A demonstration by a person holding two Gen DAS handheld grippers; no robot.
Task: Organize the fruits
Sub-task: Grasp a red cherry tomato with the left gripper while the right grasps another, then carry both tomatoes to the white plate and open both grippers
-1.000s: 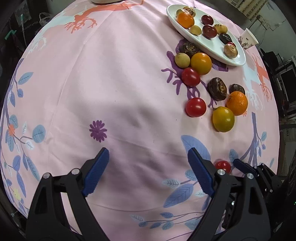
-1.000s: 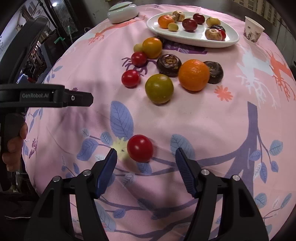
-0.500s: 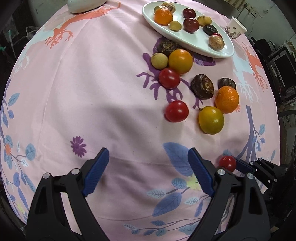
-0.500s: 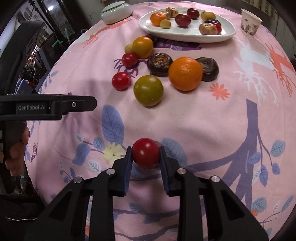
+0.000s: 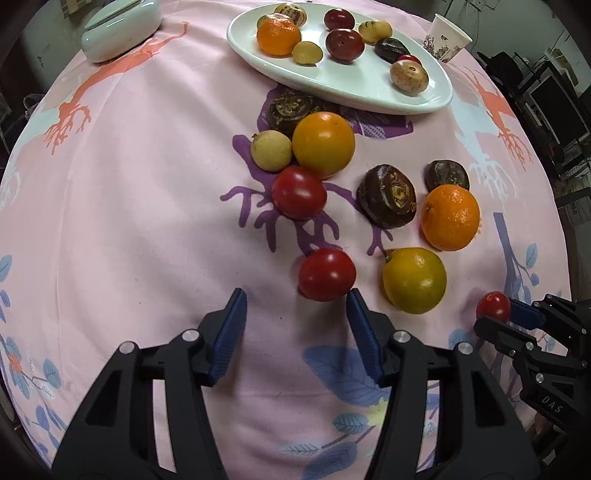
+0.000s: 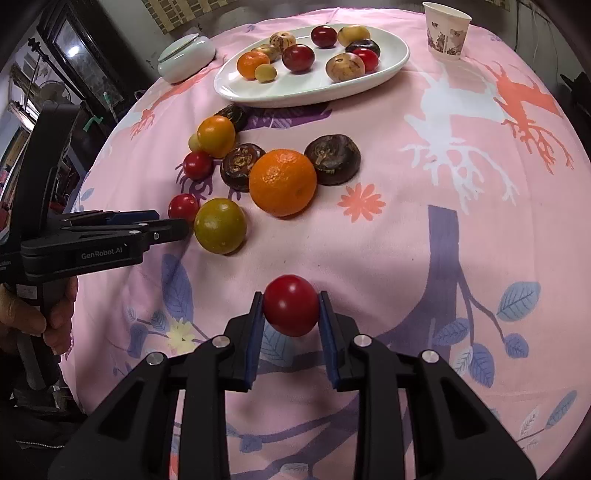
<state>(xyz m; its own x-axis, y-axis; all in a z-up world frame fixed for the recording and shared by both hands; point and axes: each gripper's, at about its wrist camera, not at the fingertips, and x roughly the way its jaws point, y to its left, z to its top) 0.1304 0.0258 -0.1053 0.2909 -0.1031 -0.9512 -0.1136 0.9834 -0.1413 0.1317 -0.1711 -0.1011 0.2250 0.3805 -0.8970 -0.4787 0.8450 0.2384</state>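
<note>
My right gripper [image 6: 291, 312] is shut on a red cherry tomato [image 6: 291, 304] and holds it above the pink cloth; it also shows in the left wrist view [image 5: 493, 305]. My left gripper [image 5: 295, 319] is open and empty, just short of another red tomato [image 5: 326, 273] on the cloth. Loose fruit lies beyond: a yellow-green citrus [image 5: 413, 280], an orange [image 5: 450, 217], a second orange [image 5: 323, 143], a third tomato [image 5: 299, 192] and dark brown fruits [image 5: 386, 200]. A white oval plate [image 5: 369, 85] at the back holds several fruits.
A paper cup [image 6: 446, 30] stands at the back right beside the plate. A pale green lidded dish [image 5: 120, 29] sits at the back left. The round table's cloth edge curves away on all sides.
My right gripper closed on the tomato and lifted it off the cloth. My left gripper moved forward toward the loose fruit and its jaws narrowed somewhat.
</note>
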